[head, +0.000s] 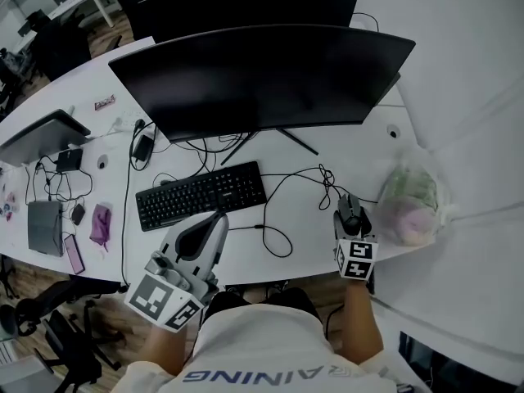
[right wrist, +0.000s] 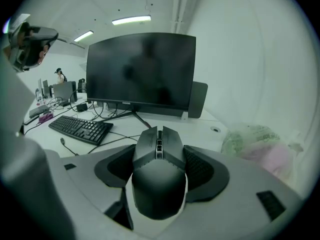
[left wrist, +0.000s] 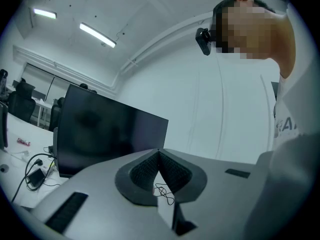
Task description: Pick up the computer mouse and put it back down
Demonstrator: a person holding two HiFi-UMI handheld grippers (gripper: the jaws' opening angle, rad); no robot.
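A black wired computer mouse point(right wrist: 159, 171) sits between the jaws of my right gripper point(right wrist: 160, 149), which is shut on its sides. In the head view the mouse point(head: 350, 209) and right gripper point(head: 350, 216) are at the desk's front right, and the mouse cable loops left over the white desk point(head: 303, 244). I cannot tell whether the mouse rests on the desk or hangs just above it. My left gripper point(head: 219, 217) is near the front edge below the keyboard, tilted upward. In its own view the left gripper point(left wrist: 159, 152) is shut with nothing in it.
A black keyboard point(head: 201, 193) lies left of the mouse, under a wide dark monitor point(head: 262, 72). A plastic bag point(head: 413, 199) with something pink and green lies just right of the mouse. Cables, a charger, a laptop point(head: 45, 226) and phones lie at the far left.
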